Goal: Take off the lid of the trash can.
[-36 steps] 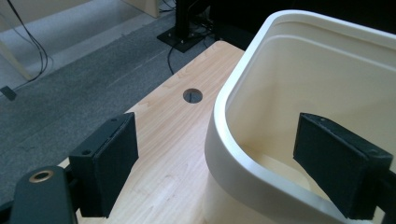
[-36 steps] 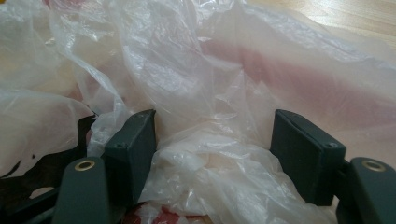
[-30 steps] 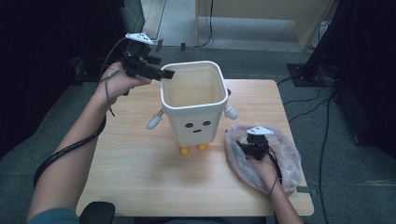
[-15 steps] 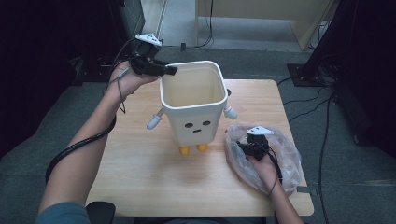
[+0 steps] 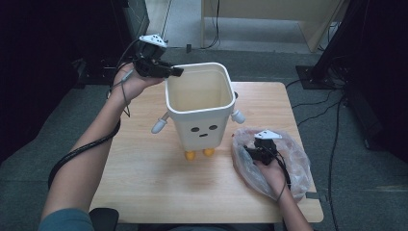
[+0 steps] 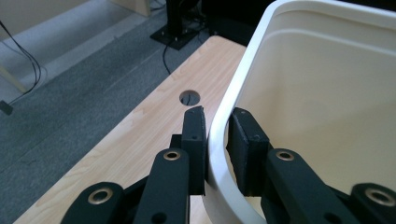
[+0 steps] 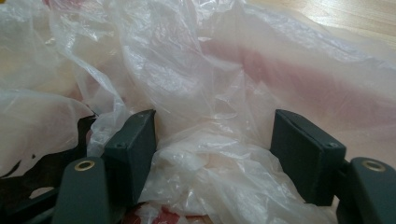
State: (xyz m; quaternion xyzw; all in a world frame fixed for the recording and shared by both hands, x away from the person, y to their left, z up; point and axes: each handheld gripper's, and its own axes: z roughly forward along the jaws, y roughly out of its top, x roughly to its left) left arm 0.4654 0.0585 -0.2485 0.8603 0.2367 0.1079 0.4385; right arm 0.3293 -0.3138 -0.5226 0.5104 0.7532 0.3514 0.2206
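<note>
At the left of the high view, the left gripper (image 5: 176, 71) reaches in level from beyond the worktop's (image 5: 144, 183) left edge and meets the rear left rim of the white bin (image 5: 199, 113), a square tub with a drawn face, stubby arms and orange feet, standing upright near the middle of the worktop. The left gripper view shows what the high view cannot: the fingers (image 6: 194, 140) straddle the bin's rim (image 6: 217, 154), one pad outside, one inside the bare cream interior. They have just been closing and now pinch the thin wall. That view also shows a round cable hole (image 6: 189, 97) in the worktop just beyond the fingers, and grey carpet past the edge.

In front of the bin the worktop lies open and bare down to the near edge.

To the right, just beside the bin's feet, a crumpled clear plastic bag (image 5: 293, 159) lies near the right front corner. The right gripper (image 5: 250, 153) rests on it. The right gripper view shows its fingers (image 7: 130, 149) standing fairly wide, with folds of film bunched loosely between them; the pads do not press together on it.
</note>
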